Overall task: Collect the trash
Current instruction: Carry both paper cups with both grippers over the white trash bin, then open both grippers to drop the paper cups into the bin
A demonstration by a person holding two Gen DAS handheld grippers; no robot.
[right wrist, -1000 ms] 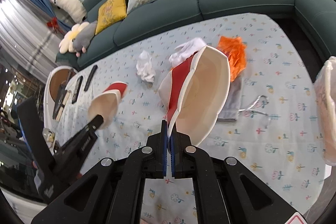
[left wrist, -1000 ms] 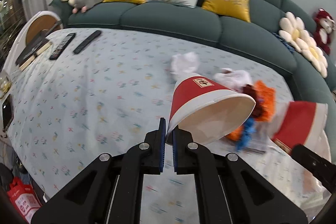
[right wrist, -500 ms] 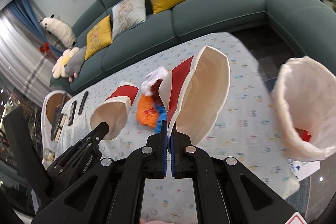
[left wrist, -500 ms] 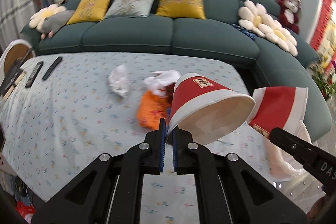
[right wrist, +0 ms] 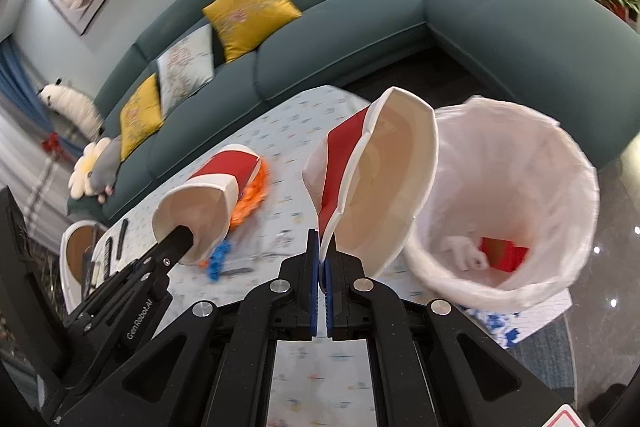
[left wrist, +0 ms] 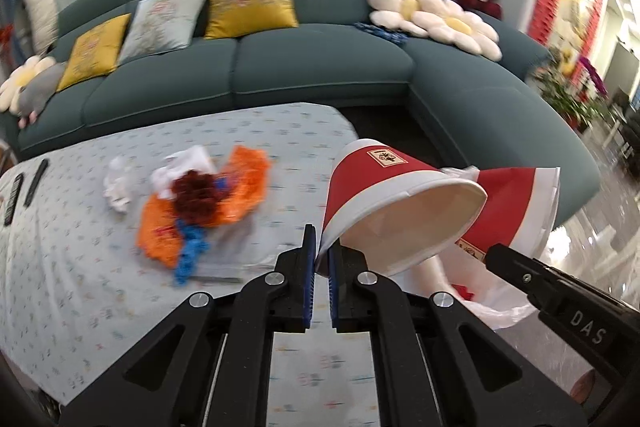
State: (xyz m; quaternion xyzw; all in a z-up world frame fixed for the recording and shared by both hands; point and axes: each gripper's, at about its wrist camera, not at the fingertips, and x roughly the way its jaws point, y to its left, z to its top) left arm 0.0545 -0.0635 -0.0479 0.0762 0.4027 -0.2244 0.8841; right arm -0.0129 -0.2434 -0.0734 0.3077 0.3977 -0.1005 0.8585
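Pinching only rims, both clenched grippers (left wrist: 322, 259) (right wrist: 322, 259) could drop 2 paper cups (left wrist: 400, 211) (right wrist: 372, 187) short of the bin (right wrist: 560, 187) at 2 o'clock.

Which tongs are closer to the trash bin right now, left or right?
Right. The right tongs hold a cup beside the bin; the left tongs are farther off, over the table.

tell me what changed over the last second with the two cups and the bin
Both grippers swung toward the table's end, each carrying its red and white cup. The lined bin, earlier out of view, now sits beside the right cup; the left cup trails beside it. Nothing was let go: the left gripper and right gripper stay clamped on the rims. The litter pile stays on the table.
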